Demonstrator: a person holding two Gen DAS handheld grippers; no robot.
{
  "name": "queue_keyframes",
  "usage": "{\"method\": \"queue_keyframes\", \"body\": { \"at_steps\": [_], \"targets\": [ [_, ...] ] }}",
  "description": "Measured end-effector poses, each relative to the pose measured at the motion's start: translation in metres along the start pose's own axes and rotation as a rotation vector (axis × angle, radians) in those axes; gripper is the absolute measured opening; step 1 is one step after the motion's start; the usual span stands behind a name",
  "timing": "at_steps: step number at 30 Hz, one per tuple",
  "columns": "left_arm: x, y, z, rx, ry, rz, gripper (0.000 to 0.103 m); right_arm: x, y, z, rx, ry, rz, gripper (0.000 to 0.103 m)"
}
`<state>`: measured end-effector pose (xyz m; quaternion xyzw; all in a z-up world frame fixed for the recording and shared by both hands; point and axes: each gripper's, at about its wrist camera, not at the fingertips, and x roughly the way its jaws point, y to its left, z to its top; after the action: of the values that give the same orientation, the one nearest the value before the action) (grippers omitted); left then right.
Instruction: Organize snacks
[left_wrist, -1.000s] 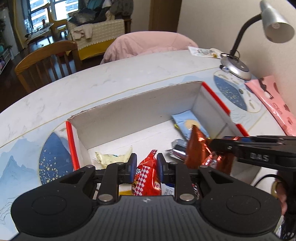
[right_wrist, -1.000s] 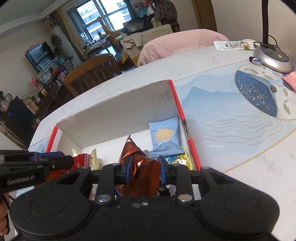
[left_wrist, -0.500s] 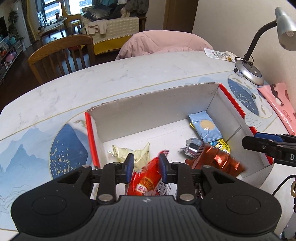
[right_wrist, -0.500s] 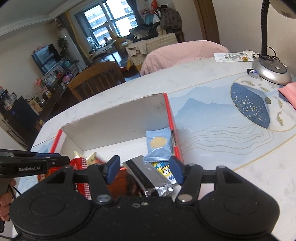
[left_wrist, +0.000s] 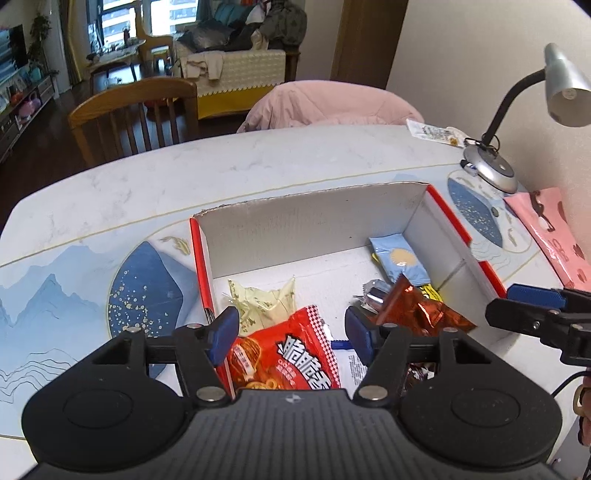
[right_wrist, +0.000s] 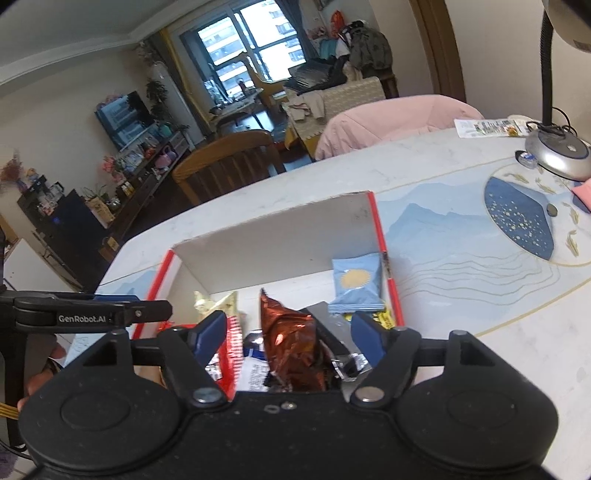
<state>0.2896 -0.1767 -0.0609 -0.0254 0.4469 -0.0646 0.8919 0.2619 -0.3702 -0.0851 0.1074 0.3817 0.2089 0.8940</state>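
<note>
In the box (left_wrist: 306, 225): one red bag (left_wrist: 291, 358) at its near edge, one copper bag (left_wrist: 417, 310), one blue packet (left_wrist: 400, 260) in the far right corner, one yellow packet (left_wrist: 264, 299). Two grippers, left gripper (left_wrist: 290, 334) and right gripper (right_wrist: 288, 334), jaws just opened, both released, pads clear of the bags.

The left tool (left_wrist: 291, 334) has a matte black body with a ribbed top panel, a small pale emblem at its front edge and a round raised disc on each side. Two black angular arms with silver round screw heads carry flat blue pads (left_wrist: 221, 334). The right tool (right_wrist: 288, 336) is built alike, but its top is smooth, with two small metal rings near the front edge. Seen side-on from the right camera, the left tool bears white "GenRobot.AI" lettering. A thin black cable (left_wrist: 567, 380) runs by a hand (left_wrist: 583, 421).
</note>
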Motion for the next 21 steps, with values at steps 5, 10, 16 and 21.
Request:
{"method": "queue_keyframes", "body": {
  "at_steps": [5, 10, 16, 21],
  "targets": [
    [-0.022, -0.009, -0.011, 0.018, -0.047, -0.023, 0.063, -0.011, 0.014, -0.005, -0.04, -0.015, 0.01, 0.082],
    [-0.044, -0.015, -0.018, 0.035, -0.094, -0.052, 0.065, -0.021, 0.027, -0.008, -0.07, -0.037, 0.011, 0.086],
    [-0.065, -0.014, -0.027, 0.053, -0.146, -0.062, 0.067, -0.033, 0.051, -0.014, -0.112, -0.067, -0.024, 0.093],
    [-0.079, -0.009, -0.035, 0.06, -0.178, -0.052, 0.067, -0.042, 0.073, -0.021, -0.154, -0.094, -0.071, 0.099]
  ]
}}
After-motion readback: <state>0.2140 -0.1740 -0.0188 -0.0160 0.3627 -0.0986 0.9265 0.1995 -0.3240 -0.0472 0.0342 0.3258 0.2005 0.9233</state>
